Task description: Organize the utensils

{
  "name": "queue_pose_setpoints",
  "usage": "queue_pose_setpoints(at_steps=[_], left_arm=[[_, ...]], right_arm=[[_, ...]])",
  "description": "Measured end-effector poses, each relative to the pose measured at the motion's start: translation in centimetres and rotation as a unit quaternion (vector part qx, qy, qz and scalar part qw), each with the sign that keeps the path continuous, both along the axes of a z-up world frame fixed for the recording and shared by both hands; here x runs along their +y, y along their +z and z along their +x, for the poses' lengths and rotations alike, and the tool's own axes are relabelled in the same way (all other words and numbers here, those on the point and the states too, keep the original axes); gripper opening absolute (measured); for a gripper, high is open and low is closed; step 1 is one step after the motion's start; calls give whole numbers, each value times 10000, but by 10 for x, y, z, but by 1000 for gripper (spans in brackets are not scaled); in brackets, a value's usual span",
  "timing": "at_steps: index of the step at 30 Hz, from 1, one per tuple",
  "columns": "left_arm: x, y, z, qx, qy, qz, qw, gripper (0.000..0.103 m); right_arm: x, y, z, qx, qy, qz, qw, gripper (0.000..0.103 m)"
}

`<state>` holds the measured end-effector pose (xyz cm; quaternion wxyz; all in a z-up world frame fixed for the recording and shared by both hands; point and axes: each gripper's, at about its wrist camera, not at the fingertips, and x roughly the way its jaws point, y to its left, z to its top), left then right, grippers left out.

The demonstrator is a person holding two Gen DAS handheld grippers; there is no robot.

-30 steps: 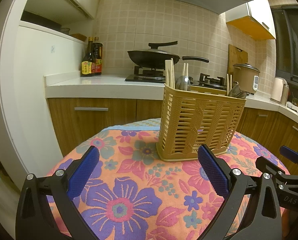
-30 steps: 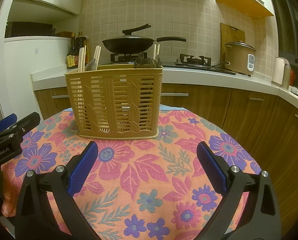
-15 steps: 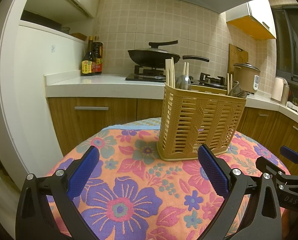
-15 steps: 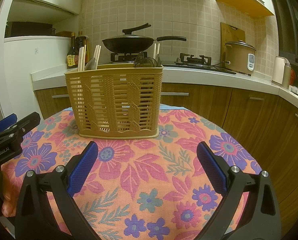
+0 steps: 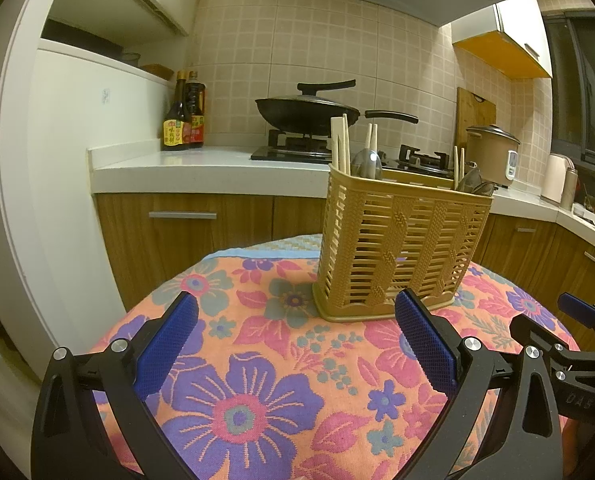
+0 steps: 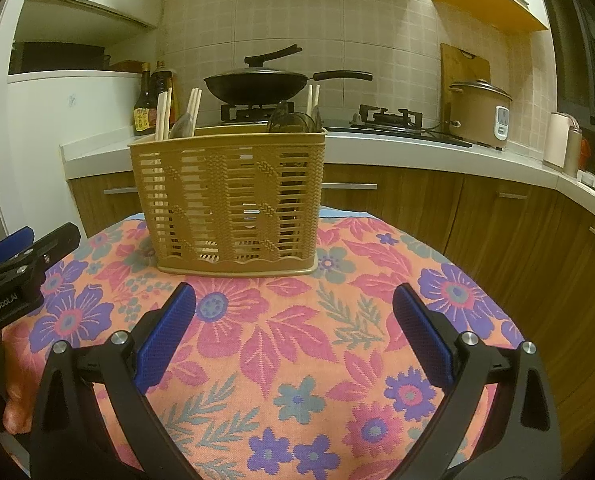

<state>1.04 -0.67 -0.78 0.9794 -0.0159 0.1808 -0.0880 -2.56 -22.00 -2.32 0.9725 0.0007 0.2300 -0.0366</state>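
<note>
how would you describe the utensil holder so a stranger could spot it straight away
Look at the round table under the orange floral tablecloth, in front of the kitchen counter. Standing on it is a tan woven-look plastic basket with slatted sides. It is the only thing on the cloth, with pale wooden chopsticks and metal spoons poking above its rim.

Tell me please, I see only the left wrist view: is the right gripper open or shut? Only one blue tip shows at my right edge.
Observer: Open. In the right wrist view the right gripper has its blue pads wide apart, with nothing between them.
Operator: What does it face?
Observer: The long side of the basket, straight ahead on the flowered cloth.
Operator: How does my left gripper look from there?
Observer: The left gripper enters at the left edge, and fingers of a hand show below it.
</note>
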Motion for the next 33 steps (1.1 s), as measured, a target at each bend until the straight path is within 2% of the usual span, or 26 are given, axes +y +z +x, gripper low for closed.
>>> queue_pose_setpoints(at_steps=[33], left_arm=[[-1, -1, 1, 43, -10, 12, 10000, 95]], right_arm=[[0, 0, 1, 53, 8, 20, 10000, 94]])
